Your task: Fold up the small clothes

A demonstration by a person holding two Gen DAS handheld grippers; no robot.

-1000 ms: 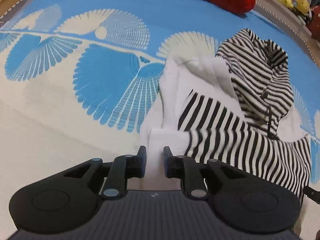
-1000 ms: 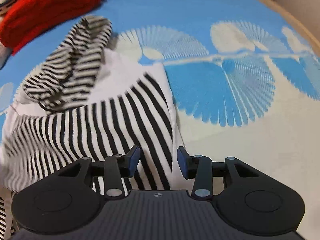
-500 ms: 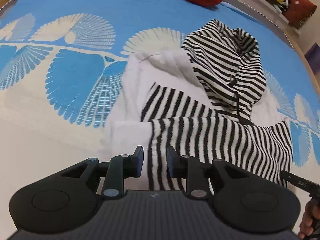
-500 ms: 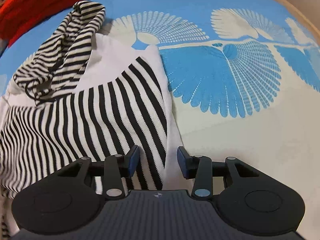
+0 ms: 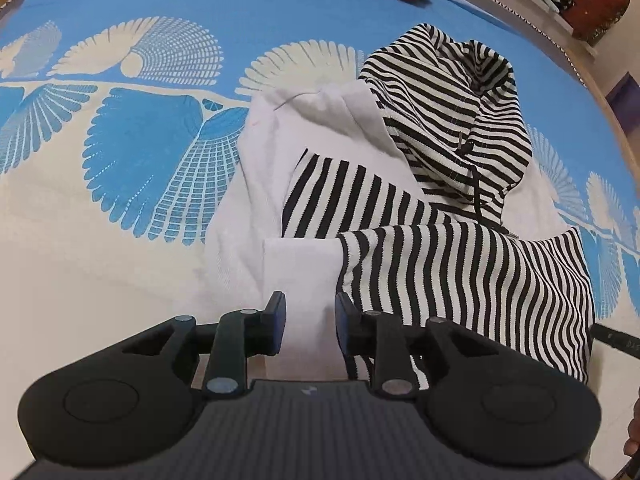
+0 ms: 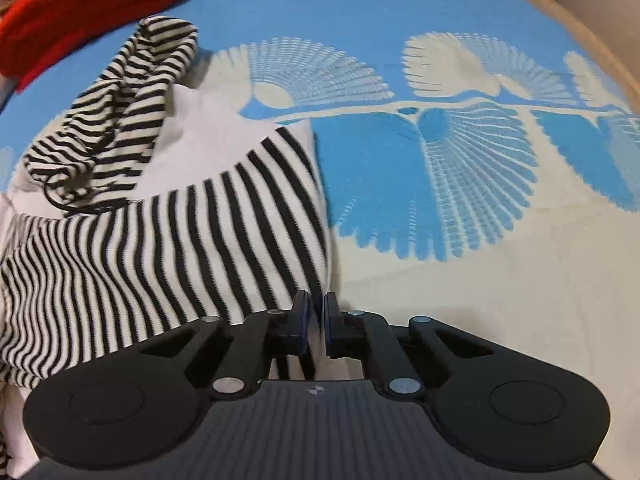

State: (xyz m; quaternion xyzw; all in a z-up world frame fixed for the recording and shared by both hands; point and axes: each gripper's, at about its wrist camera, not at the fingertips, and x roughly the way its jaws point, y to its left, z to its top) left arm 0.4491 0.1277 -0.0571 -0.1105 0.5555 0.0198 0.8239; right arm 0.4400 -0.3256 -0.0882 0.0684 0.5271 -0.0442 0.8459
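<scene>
The right gripper (image 6: 316, 320) had just closed on the right edge of the striped hoodie (image 6: 192, 240), pinching the cloth between its pads. The left gripper (image 5: 310, 326) had been opening; its jaws stood apart over the white cuff (image 5: 300, 276) without pressing it. So the next fold looked ready to begin (sleeves already crossed). The hoodie lay on the blue bedspread (image 5: 160, 152). No containers showed.

The striped hoodie (image 6: 168, 248) runs off the frame's left edge; its near hem seems hidden behind the right claw (image 6: 315, 312).
</scene>
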